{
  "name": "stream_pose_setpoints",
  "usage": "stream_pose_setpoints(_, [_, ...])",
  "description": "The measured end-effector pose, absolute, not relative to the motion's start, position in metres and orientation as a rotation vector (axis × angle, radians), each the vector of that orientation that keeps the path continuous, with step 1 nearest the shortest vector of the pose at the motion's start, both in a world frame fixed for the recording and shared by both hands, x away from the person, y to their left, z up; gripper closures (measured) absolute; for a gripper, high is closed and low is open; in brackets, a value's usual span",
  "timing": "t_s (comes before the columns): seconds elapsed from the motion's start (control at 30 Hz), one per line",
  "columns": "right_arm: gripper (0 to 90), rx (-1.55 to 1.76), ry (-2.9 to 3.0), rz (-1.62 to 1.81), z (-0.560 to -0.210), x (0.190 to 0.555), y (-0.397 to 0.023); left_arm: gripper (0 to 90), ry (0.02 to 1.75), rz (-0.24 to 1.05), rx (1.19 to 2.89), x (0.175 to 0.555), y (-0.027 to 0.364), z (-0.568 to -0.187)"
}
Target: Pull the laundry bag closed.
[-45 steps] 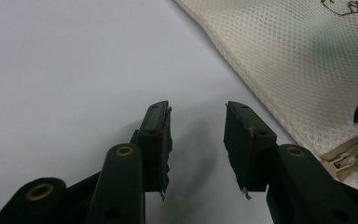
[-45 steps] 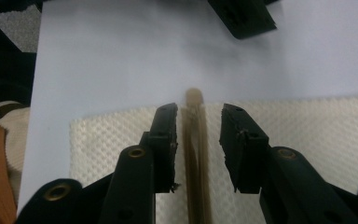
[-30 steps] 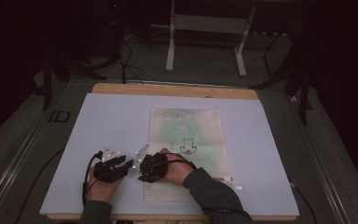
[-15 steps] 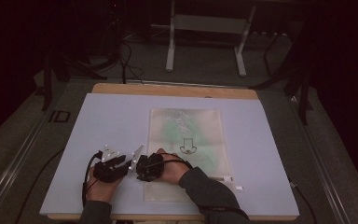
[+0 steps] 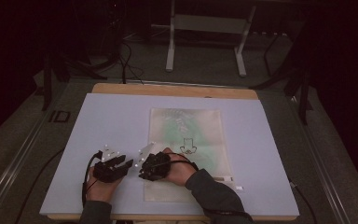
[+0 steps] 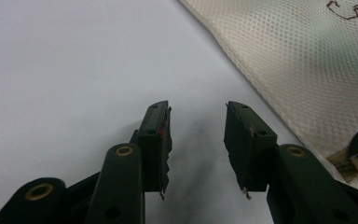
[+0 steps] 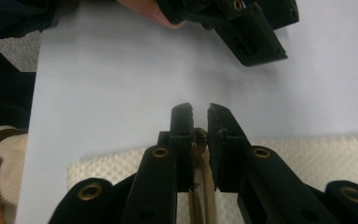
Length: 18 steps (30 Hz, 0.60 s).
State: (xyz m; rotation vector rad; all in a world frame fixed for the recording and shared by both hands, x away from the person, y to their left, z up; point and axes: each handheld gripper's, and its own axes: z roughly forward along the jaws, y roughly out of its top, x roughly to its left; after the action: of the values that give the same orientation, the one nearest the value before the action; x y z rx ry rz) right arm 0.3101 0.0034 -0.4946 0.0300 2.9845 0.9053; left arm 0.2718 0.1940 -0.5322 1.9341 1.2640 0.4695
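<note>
My right gripper (image 7: 200, 114) has just closed its fingers on the zipper pull (image 7: 200, 137) at the near-left corner of the mesh bag (image 5: 189, 140), which lies flat on the counter (image 5: 112, 116). My left gripper (image 6: 198, 116) rests beside it, fingers spread over bare counter.

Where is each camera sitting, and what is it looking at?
High view: above the near edge, looking forward and down on the table; forearms, left gripper, right gripper.
Left gripper view: along its open jaws, over the table toward the mesh bag.
Right gripper view: along its jaws, shut on the bag's zipper pull.
Both gripper views share the bag.
</note>
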Motion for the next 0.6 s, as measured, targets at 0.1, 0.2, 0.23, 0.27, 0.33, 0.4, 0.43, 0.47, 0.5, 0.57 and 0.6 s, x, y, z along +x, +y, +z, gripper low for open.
stream_pose_setpoints(0.1, [80.8, 0.04, 2.98, 0.911, -0.493, 0.309, -0.005, 59.6, 1.262, 0.47, 1.94, 0.272, 0.193, -0.532])
stream_pose_setpoints(0.2, [80.8, 0.051, 2.981, 0.909, -0.494, 0.309, -0.011, 59.6, 1.258, 0.47, 1.945, 0.271, 0.193, -0.532])
stream_pose_setpoints(0.23, [80.8, 0.05, 2.983, 0.908, -0.494, 0.309, -0.012, 59.6, 1.258, 0.471, 1.946, 0.271, 0.192, -0.532])
stream_pose_setpoints(0.27, [80.8, 0.059, 2.985, 0.909, -0.496, 0.31, -0.014, 59.5, 1.257, 0.472, 1.947, 0.271, 0.192, -0.532])
stream_pose_setpoints(0.33, [80.9, 0.069, 2.99, 0.907, -0.497, 0.31, -0.017, 59.5, 1.254, 0.474, 1.951, 0.271, 0.191, -0.532])
stream_pose_setpoints(0.4, [80.8, 0.068, 2.992, 0.911, -0.5, 0.311, -0.018, 59.5, 1.253, 0.475, 1.953, 0.271, 0.191, -0.532])
stream_pose_setpoints(0.43, [80.8, 0.068, 2.992, 0.908, -0.501, 0.311, -0.019, 59.5, 1.252, 0.476, 1.954, 0.271, 0.191, -0.532])
stream_pose_setpoints(0.47, [80.8, 0.072, 2.994, 0.91, -0.501, 0.311, -0.019, 59.5, 1.251, 0.476, 1.954, 0.271, 0.191, -0.532])
stream_pose_setpoints(0.5, [80.8, 0.075, 2.996, 0.912, -0.501, 0.312, -0.019, 59.5, 1.251, 0.475, 1.955, 0.271, 0.191, -0.532])
stream_pose_setpoints(0.57, [80.8, 0.072, 2.996, 0.911, -0.501, 0.312, -0.019, 59.5, 1.251, 0.475, 1.954, 0.271, 0.191, -0.532])
stream_pose_setpoints(0.6, [80.8, 0.07, 2.994, 0.907, -0.501, 0.312, -0.019, 59.5, 1.25, 0.475, 1.954, 0.271, 0.191, -0.532])
